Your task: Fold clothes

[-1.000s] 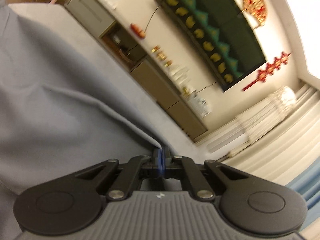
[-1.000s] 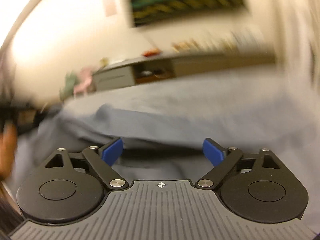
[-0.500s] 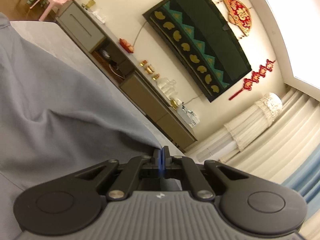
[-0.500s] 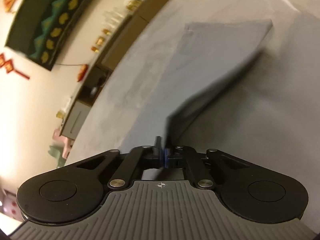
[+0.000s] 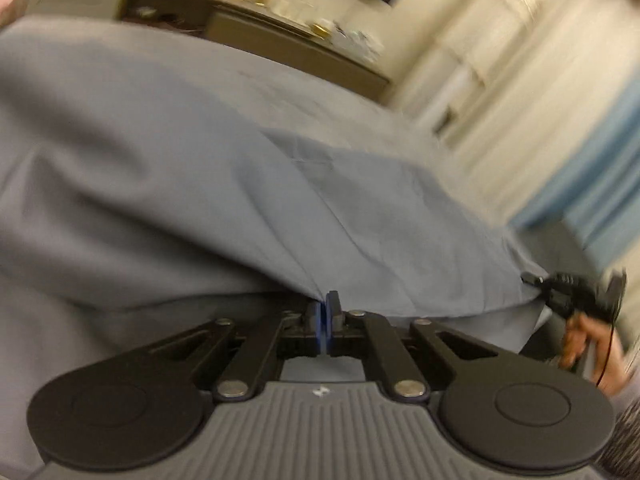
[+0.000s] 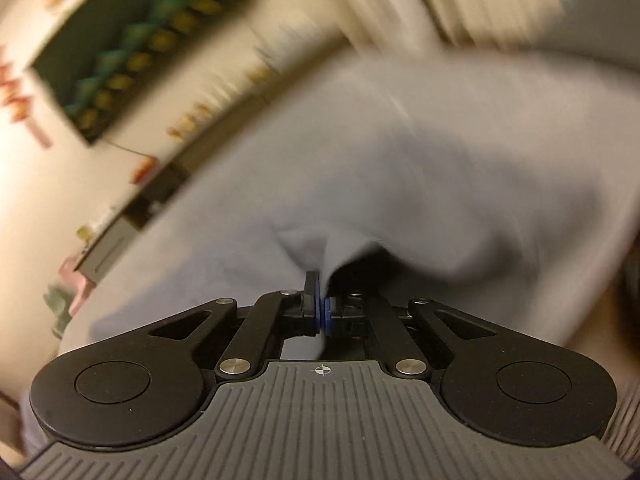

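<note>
You've got both grippers, left (image 5: 323, 312) and right (image 6: 322, 312), pinching the cloth's (image 5: 360, 208) near edge, likely so it hangs taut between them for a clean fold.

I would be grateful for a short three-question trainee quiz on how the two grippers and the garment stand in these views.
1. True or false: the left gripper is shut on the grey garment.
2. In the left wrist view, where does the right gripper show? A) far right, at the garment's edge B) top left, by the cabinet C) nowhere
3. Fill in: the right gripper's pads that pinch the cloth are ____ in colour.

Key: 1 true; 2 A; 3 blue.
</note>
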`<state>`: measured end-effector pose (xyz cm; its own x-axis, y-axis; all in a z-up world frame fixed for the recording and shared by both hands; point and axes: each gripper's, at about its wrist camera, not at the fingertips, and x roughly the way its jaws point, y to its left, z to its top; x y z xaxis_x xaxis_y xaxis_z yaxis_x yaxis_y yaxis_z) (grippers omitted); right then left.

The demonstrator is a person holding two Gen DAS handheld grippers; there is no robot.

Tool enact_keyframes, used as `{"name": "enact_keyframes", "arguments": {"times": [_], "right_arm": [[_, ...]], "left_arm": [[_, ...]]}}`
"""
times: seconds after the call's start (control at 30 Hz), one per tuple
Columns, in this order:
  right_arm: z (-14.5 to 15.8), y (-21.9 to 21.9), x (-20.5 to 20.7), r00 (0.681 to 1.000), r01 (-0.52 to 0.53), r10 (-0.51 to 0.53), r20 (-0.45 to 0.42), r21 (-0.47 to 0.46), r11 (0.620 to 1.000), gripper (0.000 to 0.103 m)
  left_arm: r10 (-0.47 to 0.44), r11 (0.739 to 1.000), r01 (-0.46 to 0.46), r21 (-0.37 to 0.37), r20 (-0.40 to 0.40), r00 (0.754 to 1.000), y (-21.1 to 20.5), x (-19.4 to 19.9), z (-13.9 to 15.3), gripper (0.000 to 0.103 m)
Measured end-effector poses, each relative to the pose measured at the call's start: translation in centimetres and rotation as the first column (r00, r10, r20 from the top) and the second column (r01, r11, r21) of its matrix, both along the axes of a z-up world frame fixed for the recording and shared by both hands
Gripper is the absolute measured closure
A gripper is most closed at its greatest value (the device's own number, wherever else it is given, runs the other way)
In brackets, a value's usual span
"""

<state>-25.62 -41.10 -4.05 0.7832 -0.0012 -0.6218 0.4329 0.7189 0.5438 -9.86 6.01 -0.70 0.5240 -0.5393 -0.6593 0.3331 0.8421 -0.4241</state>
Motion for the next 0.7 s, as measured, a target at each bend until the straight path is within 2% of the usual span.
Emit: {"name": "enact_keyframes", "arguments": {"times": [0.13, 0.23, 0.33, 0.4, 0.47, 0.5, 0.53, 0.6, 0.67, 0.7], "right_arm": [[-1.7, -0.7, 0.2, 1.0, 0.015, -0.014, -0.02, 0.063, 0.998, 0.103], [-1.7, -1.0, 2.9, 1.0, 0.005, -0.003, -0.031, 0.072, 0.997, 0.103], [-1.4, -1.2, 8.0, 0.998, -0.024, 0.029, -0.052, 0.08, 0.997, 0.103], [-0.8, -1.4, 11.7, 0.997, -0.053, 0.057, -0.059, 0.075, 0.996, 0.103], [-0.2, -1.7, 15.3, 0.994, -0.084, 0.088, -0.065, 0.06, 0.995, 0.103], [0.4, -1.8, 16.5, 0.993, -0.097, 0.101, -0.058, 0.054, 0.994, 0.103], [1.4, -2.0, 16.5, 0.994, -0.105, 0.106, -0.031, 0.049, 0.993, 0.103], [2.2, -2.9, 16.0, 0.994, -0.105, 0.106, -0.003, 0.059, 0.993, 0.095], [2.5, -4.0, 15.1, 0.995, -0.099, 0.099, 0.012, 0.077, 0.992, 0.076], [2.3, -4.5, 14.9, 0.995, -0.095, 0.093, 0.018, 0.095, 0.991, 0.074]], "left_arm": [[0.045, 0.997, -0.04, 0.069, -0.076, 0.996, -0.5, 1.7, -1.9, 0.094], [0.085, 0.993, -0.078, 0.092, -0.081, 0.993, -0.7, 3.5, -2.6, 0.096], [0.127, 0.978, -0.12, 0.169, -0.034, 0.991, -1.9, 7.4, -2.1, 0.097], [0.208, 0.945, -0.204, 0.255, 0.014, 0.978, -2.7, 10.8, -1.7, 0.097], [0.297, 0.914, -0.293, 0.28, 0.026, 0.954, -3.3, 12.1, -1.4, 0.097], [0.299, 0.916, -0.298, 0.269, 0.037, 0.953, -4.0, 11.9, -0.8, 0.098], [0.291, 0.922, -0.294, 0.253, 0.048, 0.955, -4.9, 11.5, -0.2, 0.088], [0.242, 0.93, -0.253, 0.267, 0.075, 0.967, -6.3, 10.2, -0.1, 0.071], [0.187, 0.935, -0.209, 0.286, 0.101, 0.977, -7.7, 8.7, -0.2, 0.069], [0.16, 0.937, -0.187, 0.296, 0.114, 0.981, -8.4, 8.0, -0.3, 0.069]]}}
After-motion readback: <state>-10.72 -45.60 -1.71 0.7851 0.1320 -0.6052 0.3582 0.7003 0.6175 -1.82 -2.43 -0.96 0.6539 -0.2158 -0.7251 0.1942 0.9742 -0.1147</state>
